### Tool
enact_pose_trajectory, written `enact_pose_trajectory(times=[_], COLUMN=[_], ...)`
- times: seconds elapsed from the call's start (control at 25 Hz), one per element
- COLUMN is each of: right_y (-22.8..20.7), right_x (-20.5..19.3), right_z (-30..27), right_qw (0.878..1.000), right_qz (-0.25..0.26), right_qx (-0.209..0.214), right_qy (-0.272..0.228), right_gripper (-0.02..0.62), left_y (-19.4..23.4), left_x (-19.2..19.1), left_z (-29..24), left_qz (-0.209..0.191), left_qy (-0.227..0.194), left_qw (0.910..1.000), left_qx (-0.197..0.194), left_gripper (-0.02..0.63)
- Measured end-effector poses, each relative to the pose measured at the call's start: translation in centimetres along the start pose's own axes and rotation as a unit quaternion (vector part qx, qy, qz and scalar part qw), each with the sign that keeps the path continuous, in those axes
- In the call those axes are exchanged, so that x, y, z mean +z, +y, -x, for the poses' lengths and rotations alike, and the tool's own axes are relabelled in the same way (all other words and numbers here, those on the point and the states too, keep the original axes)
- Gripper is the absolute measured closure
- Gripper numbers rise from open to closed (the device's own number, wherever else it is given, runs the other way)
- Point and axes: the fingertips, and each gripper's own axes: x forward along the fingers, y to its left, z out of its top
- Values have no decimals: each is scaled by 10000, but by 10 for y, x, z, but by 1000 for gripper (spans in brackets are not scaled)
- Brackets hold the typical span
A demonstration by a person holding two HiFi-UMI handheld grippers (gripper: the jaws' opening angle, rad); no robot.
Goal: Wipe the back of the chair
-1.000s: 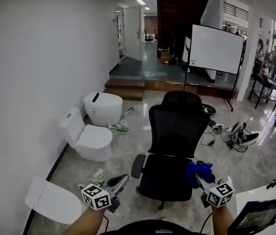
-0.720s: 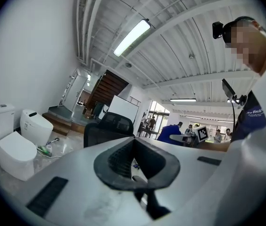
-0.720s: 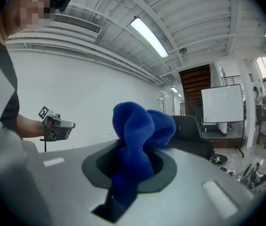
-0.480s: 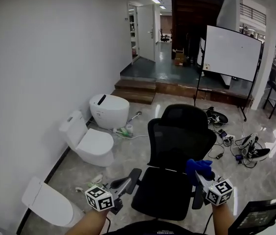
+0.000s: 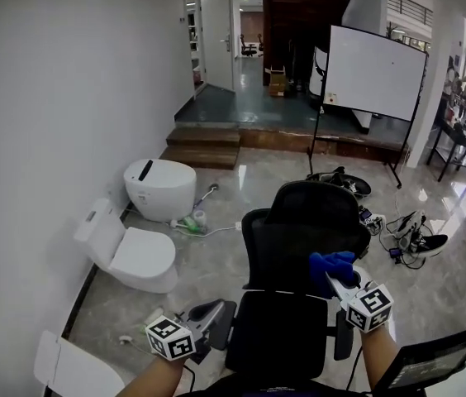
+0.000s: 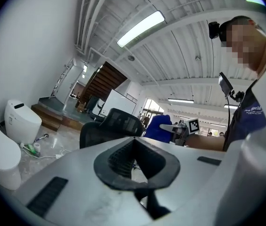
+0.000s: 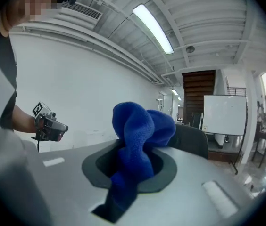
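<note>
A black mesh office chair (image 5: 303, 238) stands right in front of me, its back (image 5: 287, 242) facing away toward the room. My right gripper (image 5: 342, 286) is shut on a bunched blue cloth (image 5: 332, 267), held at the right edge of the chair back just above the seat. In the right gripper view the blue cloth (image 7: 142, 135) sticks up out of the jaws, with the chair back (image 7: 192, 141) just behind. My left gripper (image 5: 208, 314) hovers by the chair's left armrest, jaws together and holding nothing. The left gripper view shows the chair (image 6: 116, 124) ahead.
Two white toilets (image 5: 159, 187) (image 5: 130, 255) stand along the left wall, a loose toilet lid (image 5: 68, 366) near my left. A whiteboard (image 5: 373, 73) and steps (image 5: 204, 147) lie behind the chair. Cables and shoes (image 5: 406, 238) litter the floor right. A dark screen (image 5: 427, 362) sits at lower right.
I have come closer to the chair, which now fills more of the lower view. The right gripper with the cloth has risen toward the chair back's right edge; the left gripper stays low.
</note>
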Motion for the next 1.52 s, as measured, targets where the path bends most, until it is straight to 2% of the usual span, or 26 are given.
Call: enact_pose_trajectory(times=[0.2, 0.32, 0.44, 0.6, 0.72, 0.84, 0.92, 1.16, 1.36, 1.52], right_y=[-14, -30, -54, -77, -76, -75, -82, -124, -175, -214], right_x=[26, 35, 37, 38, 43, 41, 37, 32, 18, 6], right_z=[-73, -115, -154, -213, -257, -287, -297, -291, -253, -208], right_qw=[9964, 9918, 9825, 9569, 9286, 9005, 8912, 8873, 8782, 8613], right_qz=[741, 1179, 1786, 2853, 3673, 4308, 4486, 4484, 4396, 4401], right_qx=[-407, -499, -536, -541, -534, -567, -614, -914, -1493, -1875], right_qy=[119, 58, 23, 34, 42, 173, 274, 575, 1148, 1710], right_gripper=[531, 531, 531, 531, 529, 529, 529, 529, 529, 529], left_y=[62, 89, 102, 111, 111, 107, 107, 108, 102, 95], left_x=[12, 7, -3, -16, -23, -29, -31, -42, -38, -29], left_z=[-10, -14, -19, -28, -31, -33, -36, -53, -65, -75], left_qz=[-7, 32, 100, 226, 331, 431, 475, 581, 568, 485], left_qy=[158, 214, 224, 186, 201, 244, 245, 341, 402, 383], left_qw=[9993, 9995, 9997, 9985, 9965, 9951, 9947, 9950, 9957, 9969], left_qx=[-332, -244, 5, 467, 745, 858, 878, 738, 613, 496], left_gripper=[604, 604, 604, 604, 604, 604, 604, 604, 604, 604])
